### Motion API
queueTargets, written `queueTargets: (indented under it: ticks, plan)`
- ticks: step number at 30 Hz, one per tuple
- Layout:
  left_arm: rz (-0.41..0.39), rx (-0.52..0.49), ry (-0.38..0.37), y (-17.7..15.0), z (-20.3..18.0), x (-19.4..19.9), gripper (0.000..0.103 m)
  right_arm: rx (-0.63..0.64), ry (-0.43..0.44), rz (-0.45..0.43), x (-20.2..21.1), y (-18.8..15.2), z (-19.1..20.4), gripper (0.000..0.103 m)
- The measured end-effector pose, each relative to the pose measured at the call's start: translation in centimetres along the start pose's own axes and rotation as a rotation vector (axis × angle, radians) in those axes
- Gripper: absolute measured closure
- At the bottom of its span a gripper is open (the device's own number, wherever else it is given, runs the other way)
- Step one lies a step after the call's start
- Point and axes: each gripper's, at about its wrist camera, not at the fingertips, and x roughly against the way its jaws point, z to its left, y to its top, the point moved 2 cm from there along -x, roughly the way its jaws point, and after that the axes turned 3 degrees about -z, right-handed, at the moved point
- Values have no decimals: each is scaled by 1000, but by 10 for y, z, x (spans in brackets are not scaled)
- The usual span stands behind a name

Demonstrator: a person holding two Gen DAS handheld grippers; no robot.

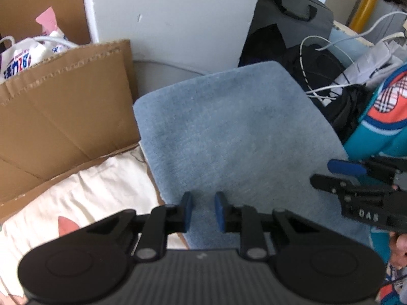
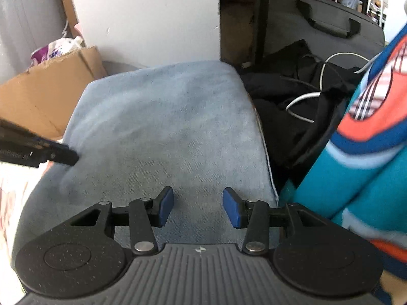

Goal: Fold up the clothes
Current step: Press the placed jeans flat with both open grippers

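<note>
A: Where's it at?

B: Blue denim piece (image 2: 162, 127) is folded flat by the cardboard box (image 1: 63, 117). Your left gripper (image 1: 202, 209) is narrowly parted and empty, right gripper (image 2: 198, 207) spread wide. Next, I'd grab the teal garment (image 2: 356, 165).

A folded cloth (image 1: 236, 137) lies in the middle, with a cardboard box (image 1: 61, 109) just to its left and a bag (image 1: 28, 53) behind that box. A wall panel (image 1: 175, 23) stands behind the cloth, and a pale sheet (image 1: 84, 198) lies in front of the box, left of the cloth. To the right sits a heap of dark clothes (image 2: 287, 106) with cables (image 2: 305, 99) across it, a case (image 2: 325, 23) behind it and a patterned garment (image 2: 361, 157) at the far right.
</note>
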Motion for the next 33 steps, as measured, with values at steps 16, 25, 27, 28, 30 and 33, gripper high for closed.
queueTargets:
  ticks: [16, 25, 27, 28, 30, 33]
  plan:
    - [-64, -25, 18, 32, -8, -5, 68, 32, 17, -90, -19, 48, -4, 54]
    - [-63, -51, 16, 22, -4, -14, 67, 50, -25, -78, -42, 54, 4, 53]
    - [-64, -39, 9, 21, -2, -16, 66, 50, -26, -69, -47, 53, 5, 53]
    - [-67, -37, 9, 20, -3, -17, 66, 45, -27, -63, -48, 53, 5, 53]
    - [-72, -33, 8, 20, -4, -17, 66, 40, -28, -54, -51, 52, 5, 53]
    - [-71, -26, 6, 22, -5, -16, 66, 38, -31, -49, -52, 53, 4, 53]
